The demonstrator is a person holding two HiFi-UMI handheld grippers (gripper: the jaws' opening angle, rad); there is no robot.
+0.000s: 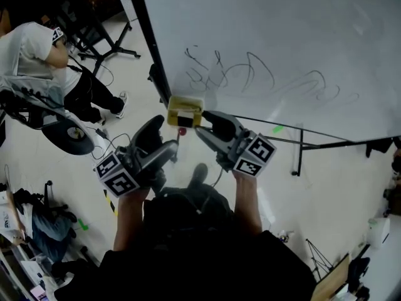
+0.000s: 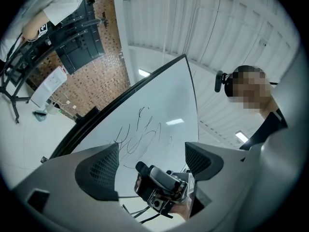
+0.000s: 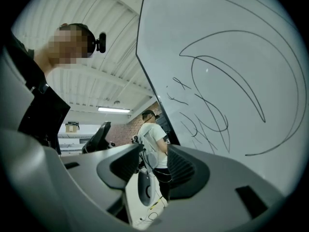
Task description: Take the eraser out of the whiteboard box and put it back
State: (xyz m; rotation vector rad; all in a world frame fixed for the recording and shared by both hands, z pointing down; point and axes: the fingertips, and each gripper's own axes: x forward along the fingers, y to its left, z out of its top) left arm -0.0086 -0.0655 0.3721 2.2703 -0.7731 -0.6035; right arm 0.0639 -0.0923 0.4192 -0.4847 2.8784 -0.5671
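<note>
A yellow box [image 1: 185,110] sits at the lower left corner of the whiteboard [image 1: 282,36], with a dark block showing in its opening; whether that block is the eraser I cannot tell. My right gripper [image 1: 200,126] points at the box from the right, its tips just short of it. In the right gripper view the right gripper [image 3: 153,161] is open with nothing between its pads. My left gripper [image 1: 160,140] is below and left of the box. It [image 2: 152,158] is open and empty, and the right gripper [image 2: 161,185] shows through its gap.
The whiteboard carries black scribbles [image 1: 250,74] and stands on dark legs [image 1: 301,149]. A person in a white shirt [image 1: 37,49] stands at the far left beside a round grey disc [image 1: 69,133]. Cables and bags lie on the floor at lower left.
</note>
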